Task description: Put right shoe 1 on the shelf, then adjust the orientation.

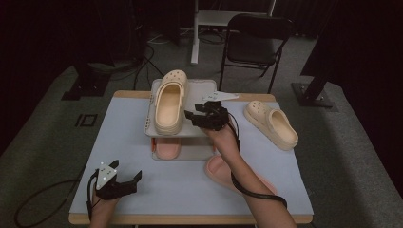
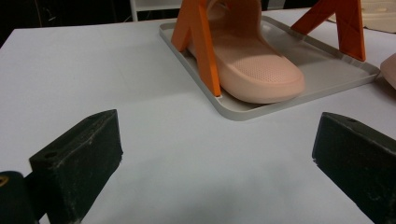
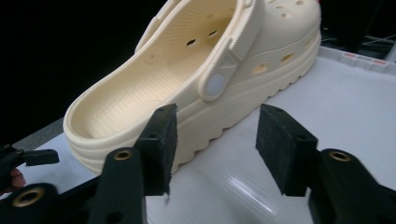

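A cream clog (image 1: 169, 100) lies on the left half of a grey rack's upper tray (image 1: 199, 95). My right gripper (image 1: 196, 113) hovers open just right of the clog's heel; in the right gripper view (image 3: 215, 135) its jaws stand apart beside the clog (image 3: 196, 79), touching nothing. A pink slipper (image 2: 252, 65) rests on the lower tray (image 2: 322, 70) between orange supports (image 2: 201, 42). The matching cream clog (image 1: 271, 124) lies on the table at right. A second pink slipper (image 1: 218, 171) lies partly under my right forearm. My left gripper (image 1: 134, 183) rests open near the front left (image 2: 215, 140).
The pale table (image 1: 128, 137) has free room on its left half and along the front edge. A black folding chair (image 1: 256, 42) and a white stand leg (image 1: 195, 38) are behind the table. The right gripper's cable (image 1: 256, 194) loops near the front right.
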A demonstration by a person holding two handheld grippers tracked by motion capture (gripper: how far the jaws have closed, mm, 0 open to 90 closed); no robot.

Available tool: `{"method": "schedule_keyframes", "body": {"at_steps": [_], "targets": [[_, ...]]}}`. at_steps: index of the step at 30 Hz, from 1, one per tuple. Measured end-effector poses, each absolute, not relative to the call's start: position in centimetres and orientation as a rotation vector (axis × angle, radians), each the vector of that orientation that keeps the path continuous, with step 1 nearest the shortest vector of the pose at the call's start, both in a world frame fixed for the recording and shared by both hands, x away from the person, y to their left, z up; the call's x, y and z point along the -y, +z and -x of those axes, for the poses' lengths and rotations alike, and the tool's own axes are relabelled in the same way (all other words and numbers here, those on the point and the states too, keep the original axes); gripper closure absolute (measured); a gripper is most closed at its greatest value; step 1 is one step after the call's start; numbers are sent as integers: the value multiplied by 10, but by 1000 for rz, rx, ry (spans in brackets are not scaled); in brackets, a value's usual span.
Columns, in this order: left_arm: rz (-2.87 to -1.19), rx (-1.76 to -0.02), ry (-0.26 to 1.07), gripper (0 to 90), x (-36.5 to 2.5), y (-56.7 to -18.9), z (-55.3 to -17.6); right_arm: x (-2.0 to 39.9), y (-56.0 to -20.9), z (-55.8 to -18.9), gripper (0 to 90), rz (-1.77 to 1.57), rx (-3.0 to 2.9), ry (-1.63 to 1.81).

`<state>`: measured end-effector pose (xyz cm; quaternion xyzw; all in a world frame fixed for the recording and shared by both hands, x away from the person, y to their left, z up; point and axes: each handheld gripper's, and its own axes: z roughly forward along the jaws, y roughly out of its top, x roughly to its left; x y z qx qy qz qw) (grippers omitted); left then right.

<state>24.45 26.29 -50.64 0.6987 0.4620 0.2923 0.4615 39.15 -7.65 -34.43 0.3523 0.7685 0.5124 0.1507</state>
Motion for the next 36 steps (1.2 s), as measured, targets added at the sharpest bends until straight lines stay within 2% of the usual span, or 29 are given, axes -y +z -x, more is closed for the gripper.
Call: {"method": "schedule_keyframes", "body": {"at_steps": [12,36], "targets": [[-1719,-1141,721,17,-264,-507,-245,110,-338,-374,377,-993,-2177,1530],[-1724,-1125,723,17,-262,-507,-245,192,-356,-339,374,-981,-2126,1543]]}}
